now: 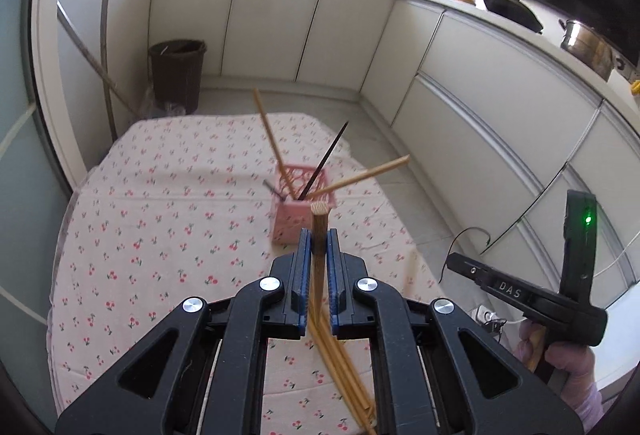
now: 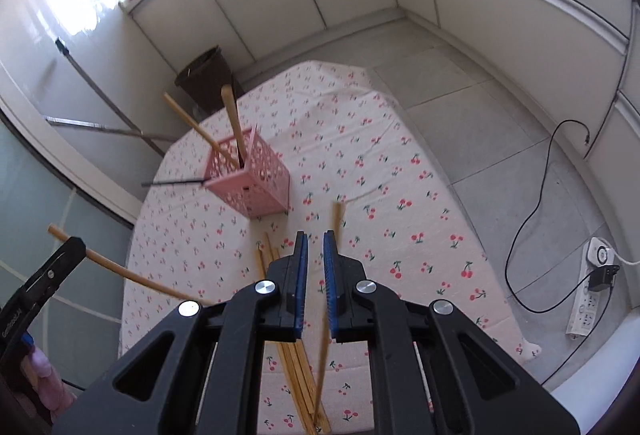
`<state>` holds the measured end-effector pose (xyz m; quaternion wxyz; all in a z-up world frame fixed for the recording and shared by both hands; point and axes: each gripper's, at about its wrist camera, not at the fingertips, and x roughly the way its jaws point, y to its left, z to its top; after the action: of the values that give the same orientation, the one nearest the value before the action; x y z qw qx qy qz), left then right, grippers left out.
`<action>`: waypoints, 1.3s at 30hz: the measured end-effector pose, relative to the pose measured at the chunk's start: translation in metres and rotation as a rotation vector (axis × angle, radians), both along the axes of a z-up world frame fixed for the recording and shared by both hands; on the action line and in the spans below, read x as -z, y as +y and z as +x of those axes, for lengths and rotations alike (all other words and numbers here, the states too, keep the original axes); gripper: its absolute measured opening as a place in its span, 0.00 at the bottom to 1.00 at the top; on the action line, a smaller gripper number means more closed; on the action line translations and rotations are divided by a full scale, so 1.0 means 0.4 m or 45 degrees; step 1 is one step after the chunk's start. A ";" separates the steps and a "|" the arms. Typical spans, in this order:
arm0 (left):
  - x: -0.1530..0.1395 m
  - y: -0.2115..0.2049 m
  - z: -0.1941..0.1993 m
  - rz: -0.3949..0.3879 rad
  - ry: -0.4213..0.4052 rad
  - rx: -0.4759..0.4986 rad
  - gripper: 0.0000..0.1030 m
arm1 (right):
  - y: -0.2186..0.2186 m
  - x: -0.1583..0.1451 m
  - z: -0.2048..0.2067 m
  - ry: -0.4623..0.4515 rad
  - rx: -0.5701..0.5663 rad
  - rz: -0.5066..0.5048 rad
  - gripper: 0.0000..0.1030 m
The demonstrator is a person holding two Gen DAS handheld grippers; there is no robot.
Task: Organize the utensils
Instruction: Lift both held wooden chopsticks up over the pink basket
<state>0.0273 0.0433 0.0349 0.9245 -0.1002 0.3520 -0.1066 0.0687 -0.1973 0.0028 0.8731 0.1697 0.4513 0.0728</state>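
Note:
A pink perforated holder (image 1: 301, 213) stands on the cherry-print tablecloth (image 1: 160, 219) with two wooden chopsticks and a dark one leaning in it; it also shows in the right wrist view (image 2: 256, 183). My left gripper (image 1: 319, 241) is shut on a wooden chopstick (image 1: 319, 231) held upright just in front of the holder. That chopstick also shows in the right wrist view (image 2: 120, 269). My right gripper (image 2: 315, 241) is open and empty above a pile of wooden chopsticks (image 2: 298, 367) lying on the cloth. One loose chopstick (image 2: 334, 259) lies under its right finger.
A brown bin (image 1: 178, 75) stands on the floor beyond the table. White cabinets line the back and right. A black cable (image 2: 540, 219) and a power strip (image 2: 588, 295) lie on the floor to the right. Long poles lean at the left wall.

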 end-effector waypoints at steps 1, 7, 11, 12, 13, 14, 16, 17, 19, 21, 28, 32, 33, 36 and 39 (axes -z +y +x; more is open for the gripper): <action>-0.020 -0.004 0.005 -0.019 -0.017 0.002 0.07 | -0.007 -0.009 -0.001 -0.011 0.014 0.010 0.08; -0.148 -0.033 0.053 -0.051 -0.153 -0.022 0.07 | -0.060 -0.054 0.020 -0.060 0.084 0.059 0.08; -0.207 -0.039 0.071 -0.069 -0.230 -0.035 0.07 | -0.086 0.014 0.070 0.094 0.119 0.027 0.30; -0.217 -0.038 0.069 -0.080 -0.245 -0.033 0.07 | -0.079 0.056 0.092 0.184 0.087 0.024 0.41; -0.224 -0.036 0.069 -0.097 -0.257 -0.030 0.07 | -0.074 0.099 0.109 0.263 0.090 0.033 0.48; -0.228 -0.033 0.068 -0.110 -0.262 -0.029 0.07 | -0.068 0.150 0.126 0.344 0.117 0.035 0.48; -0.229 -0.032 0.068 -0.124 -0.265 -0.021 0.07 | -0.040 0.230 0.156 0.448 0.112 0.000 0.48; -0.230 -0.032 0.068 -0.124 -0.264 -0.015 0.07 | -0.018 0.270 0.169 0.489 0.113 -0.065 0.48; -0.231 -0.033 0.065 -0.112 -0.271 -0.013 0.07 | 0.012 0.324 0.183 0.544 0.111 -0.137 0.49; -0.231 -0.026 0.063 -0.108 -0.270 -0.009 0.07 | 0.052 0.324 0.191 0.469 0.098 -0.236 0.42; -0.227 0.013 0.054 -0.111 -0.258 -0.036 0.07 | 0.122 0.350 0.186 0.386 0.023 -0.301 0.08; -0.235 0.037 0.044 -0.116 -0.265 -0.065 0.07 | 0.104 0.289 0.153 0.276 0.036 -0.187 0.07; -0.238 0.043 0.040 -0.120 -0.269 -0.075 0.07 | 0.098 0.266 0.144 0.249 0.036 -0.161 0.07; -0.244 0.052 0.038 -0.128 -0.273 -0.098 0.07 | 0.085 0.177 0.109 0.135 0.034 -0.111 0.08; -0.247 0.058 0.040 -0.133 -0.274 -0.128 0.07 | 0.067 0.082 0.075 0.015 0.033 -0.073 0.08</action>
<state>0.0433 0.0664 0.1338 0.9546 -0.1538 0.2394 -0.0884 0.0988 -0.1703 -0.0300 0.8759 0.1507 0.4560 0.0475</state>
